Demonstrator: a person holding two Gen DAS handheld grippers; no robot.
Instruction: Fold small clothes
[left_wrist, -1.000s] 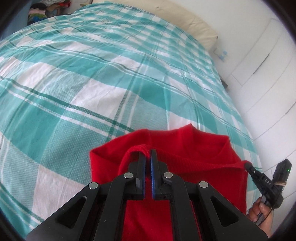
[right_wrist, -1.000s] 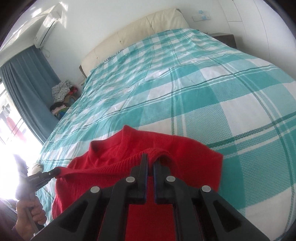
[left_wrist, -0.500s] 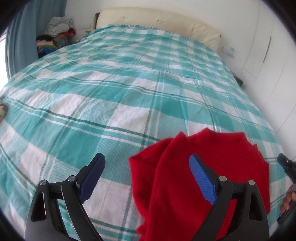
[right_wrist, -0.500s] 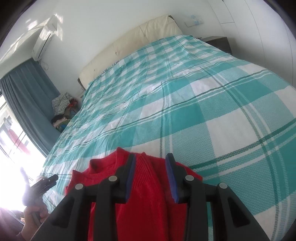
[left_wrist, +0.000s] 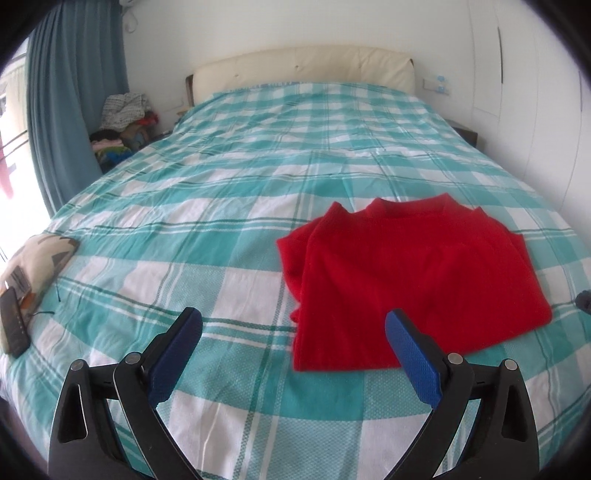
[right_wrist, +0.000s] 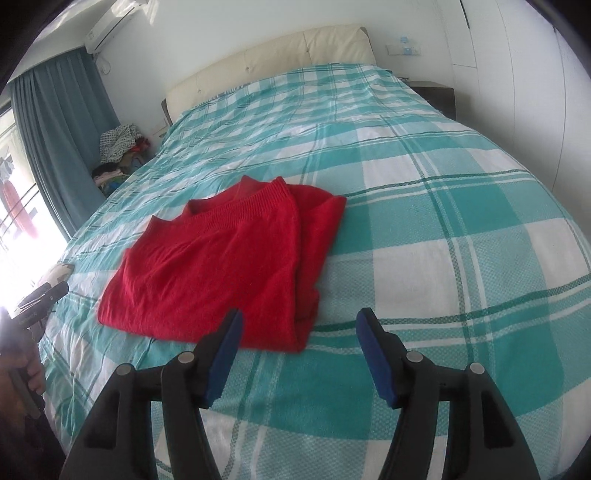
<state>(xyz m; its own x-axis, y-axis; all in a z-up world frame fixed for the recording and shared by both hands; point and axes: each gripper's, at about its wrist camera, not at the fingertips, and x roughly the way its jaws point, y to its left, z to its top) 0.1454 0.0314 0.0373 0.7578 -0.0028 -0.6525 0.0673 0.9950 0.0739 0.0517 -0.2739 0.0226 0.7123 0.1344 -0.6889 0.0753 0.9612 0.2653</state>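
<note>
Ahead of both pairs of fingers, on the teal-and-white checked bed (left_wrist: 229, 206), the red sweater (left_wrist: 406, 280) is seen lying flat and already doubled over on itself, its ribbed neckline turned toward the headboard (left_wrist: 303, 68) and its folded lower edge turned toward the cameras. From the left gripper (left_wrist: 293, 334) the garment is placed forward and to the right, its near left corner sitting between the two blue pads in that view, though nothing is touched. From the right gripper (right_wrist: 299, 330) it is placed forward and to the left, with its near right corner just past the left finger. The left fingers are spread about as wide as they go and are opening a little more; the right fingers are parted partway and are opening too, and no cloth is pinched by either pair. The sweater's longer side appears to run from near edge to neckline, so another fold would probably be made across it, near edge carried up. Neither hand is clearly favoured: each is nearest to its own near corner. At the left edge of the right wrist view, the left gripper's handle is held in a hand (right_wrist: 26, 373).
</note>
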